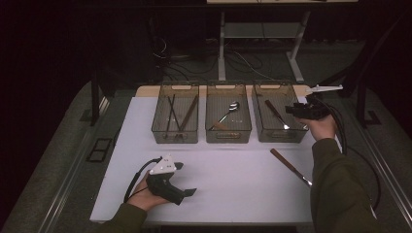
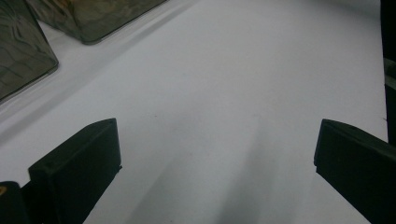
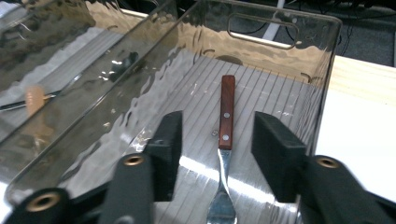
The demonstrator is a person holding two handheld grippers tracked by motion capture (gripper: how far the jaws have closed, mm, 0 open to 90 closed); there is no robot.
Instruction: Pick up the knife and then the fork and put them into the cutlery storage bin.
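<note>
The right tongs (image 3: 217,144) are hovering over the right bin (image 3: 322,70), their jaws standing apart with nothing clamped between them. The fork (image 3: 226,140) is lying flat on the ribbed floor of that bin, directly between and below the two jaws: its wooden handle is pointing toward the far wall with the cut-out grip, and its metal end is running near, under the tongs. Whether the jaws are touching the fork cannot be told; it seems to be lying free. In the high view the right tongs (image 1: 297,110) are sitting at the right bin's (image 1: 262,87) right side, with the fork (image 1: 277,114) lying aslant inside it. The left tongs (image 2: 217,154) are resting low over the bare white worktop (image 2: 224,70), jaws wide apart and holding nothing, well apart from the fork; in the high view they (image 1: 187,179) are at the near left of the worktop (image 1: 233,179). A knife (image 1: 290,167) with a wooden handle is lying on the worktop near the right forearm, outside the bins. The middle bin (image 1: 228,87) is holding a spoon (image 1: 229,113), and the left bin (image 1: 178,87) is holding chopsticks (image 1: 179,113).
</note>
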